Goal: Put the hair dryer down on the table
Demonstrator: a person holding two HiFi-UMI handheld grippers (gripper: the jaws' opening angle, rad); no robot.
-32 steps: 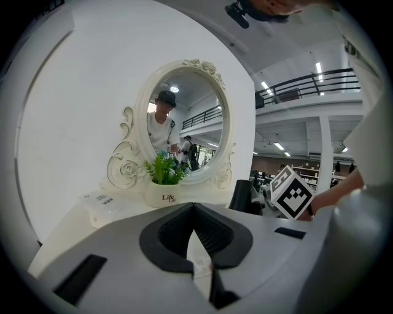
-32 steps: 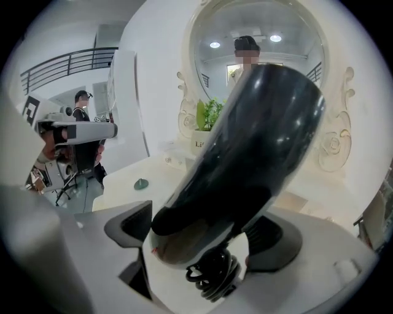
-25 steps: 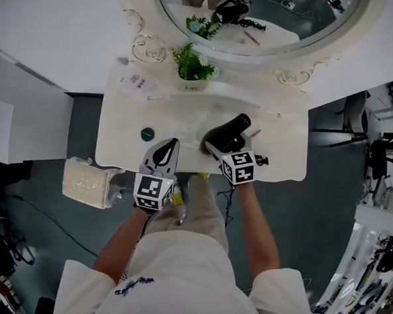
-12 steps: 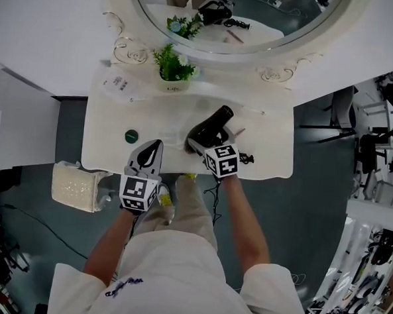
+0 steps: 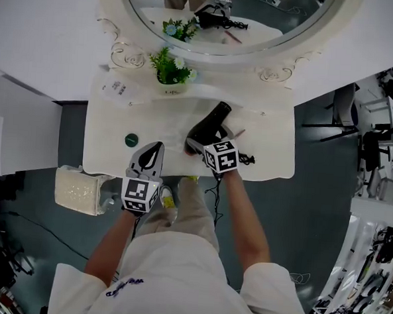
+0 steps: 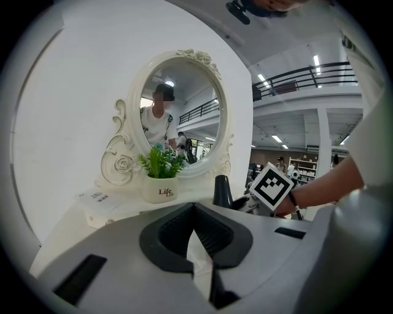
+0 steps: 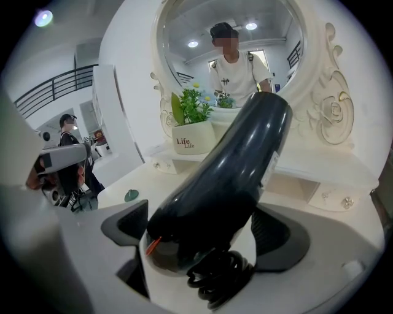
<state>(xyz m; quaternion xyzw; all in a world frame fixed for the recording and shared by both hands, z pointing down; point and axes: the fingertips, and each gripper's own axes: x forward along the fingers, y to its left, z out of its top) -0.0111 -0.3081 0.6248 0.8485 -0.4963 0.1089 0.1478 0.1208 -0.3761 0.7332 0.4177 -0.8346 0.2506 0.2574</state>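
Note:
A black hair dryer [image 5: 208, 126] lies on the white dressing table [image 5: 266, 154], nozzle pointing toward the mirror, its coiled cord [image 7: 215, 276] at the near end. My right gripper [image 5: 197, 142] sits around its rear end. In the right gripper view the dryer [image 7: 227, 172] fills the space between the two dark pads [image 7: 126, 224]. The jaws have just been opening and stand wide, so the grip looks loose. My left gripper [image 5: 156, 149] hovers at the table's front edge, left of the dryer, shut and empty [image 6: 193, 211].
A potted plant [image 5: 170, 70] stands below the oval mirror [image 5: 225, 15]. A paper packet [image 5: 116, 87] lies at the back left, and a small green disc [image 5: 132, 140] lies left of my left gripper. A woven box [image 5: 78, 189] sits on the floor.
The right gripper has shifted slightly with the dryer, which now lies flatter on the table. The left gripper keeps its place at the front edge.

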